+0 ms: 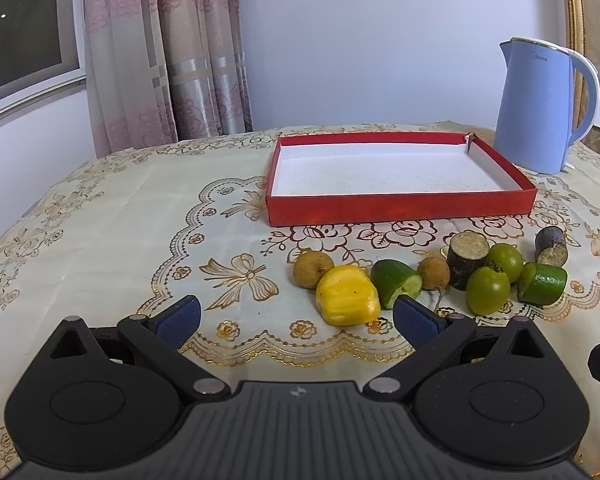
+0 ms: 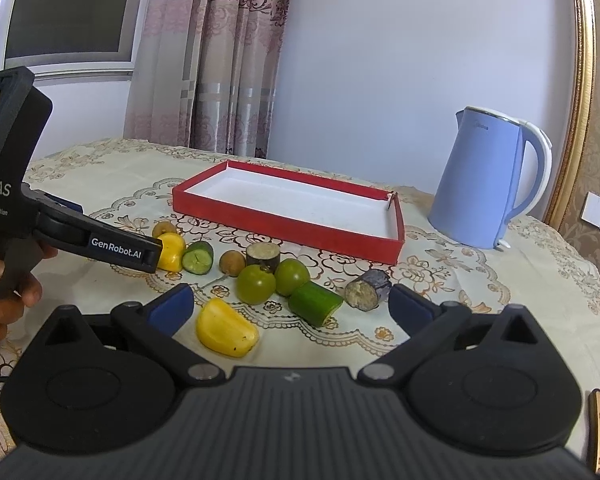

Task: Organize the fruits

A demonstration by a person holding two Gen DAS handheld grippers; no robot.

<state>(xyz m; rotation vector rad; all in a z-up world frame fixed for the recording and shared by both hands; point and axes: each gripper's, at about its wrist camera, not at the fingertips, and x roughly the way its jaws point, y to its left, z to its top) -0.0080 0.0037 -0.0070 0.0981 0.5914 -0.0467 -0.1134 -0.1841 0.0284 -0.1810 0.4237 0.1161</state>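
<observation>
Free: bare tabletop (image 1: 112,216) left of the fruit.
Blocked: kettle (image 1: 540,108) just right of red tray (image 1: 400,208); fruit cluster (image 1: 488,268) before it.

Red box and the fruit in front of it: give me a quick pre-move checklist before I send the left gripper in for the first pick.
1. Red box has room: ok, its white floor is bare.
2. Left gripper ready to grasp: ok, the jaws stand wide apart with nothing between them.
3. Right gripper free: ok, also open and holding nothing.
4. Nearest target reachable: ok, the yellow fruit piece lies just ahead of the left fingertips.
5. Target stands clear of its neighbours: not ok, a cut green piece and a brown round fruit crowd it; whether they touch, cannot tell.
6. Path to the box clear: ok, the blue kettle stands off to the side.
</observation>
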